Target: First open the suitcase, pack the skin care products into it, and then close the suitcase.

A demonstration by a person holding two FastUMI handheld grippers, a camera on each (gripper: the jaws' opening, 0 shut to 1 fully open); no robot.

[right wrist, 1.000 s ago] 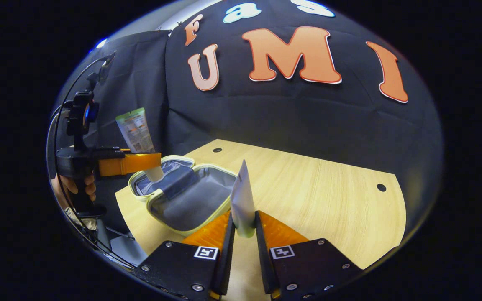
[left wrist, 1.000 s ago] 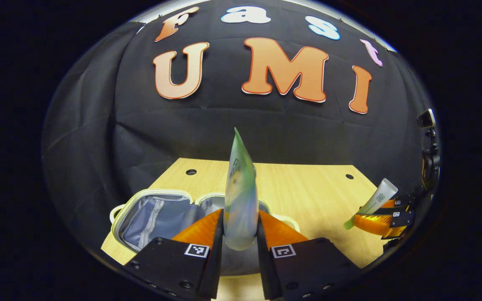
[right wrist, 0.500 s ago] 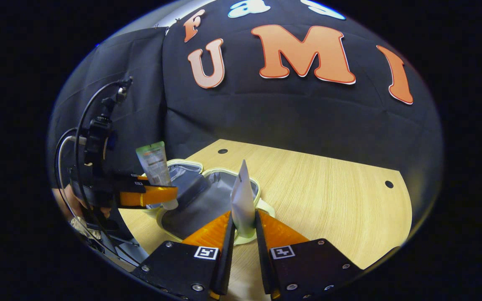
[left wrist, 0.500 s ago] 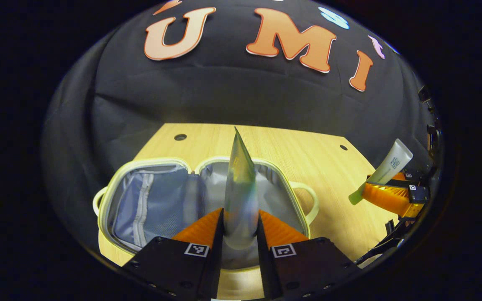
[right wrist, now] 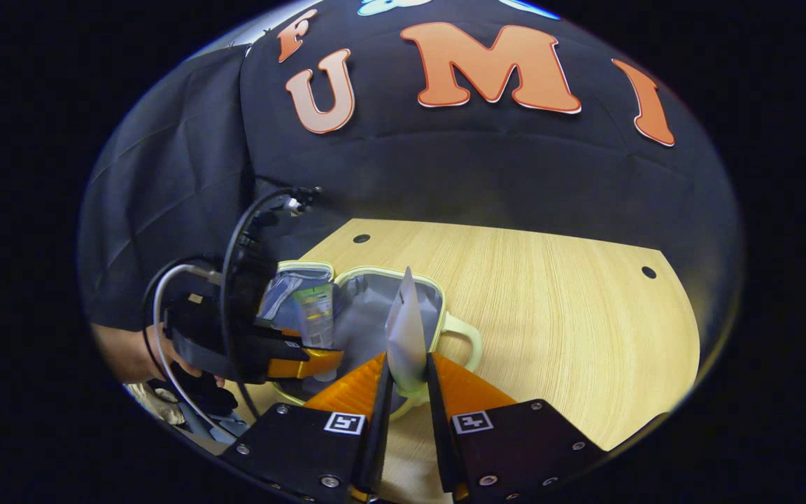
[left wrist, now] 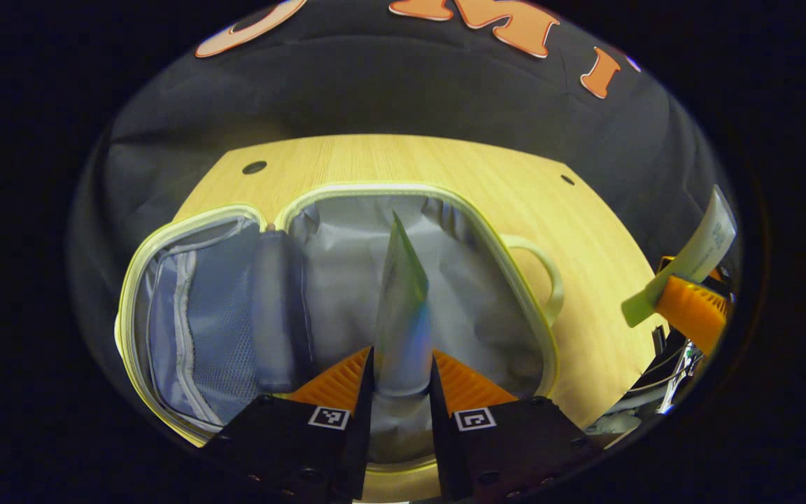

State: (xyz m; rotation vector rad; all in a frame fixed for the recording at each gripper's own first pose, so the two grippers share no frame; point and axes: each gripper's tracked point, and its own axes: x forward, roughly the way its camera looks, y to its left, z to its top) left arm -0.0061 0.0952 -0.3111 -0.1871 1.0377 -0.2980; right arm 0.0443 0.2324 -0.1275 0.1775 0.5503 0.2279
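L gripper [left wrist: 401, 374] clamped on green tube [left wrist: 401, 308], above open suitcase [left wrist: 487, 238], grey lining. R gripper [right wrist: 406, 381] clamped on white tube [right wrist: 406, 332] beside suitcase handle [right wrist: 464, 337]. Wood table [right wrist: 550, 308] w/ holes. Tube print unreadable.

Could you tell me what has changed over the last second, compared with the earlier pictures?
The left gripper, shut on its green tube, has come down over the open suitcase, which now looms large under it; in the right gripper view it sits low at the case's rim. The right gripper has also edged closer to the case. Both grips are unchanged: the right one still clamps the white tube. The suitcase stays open on the table.
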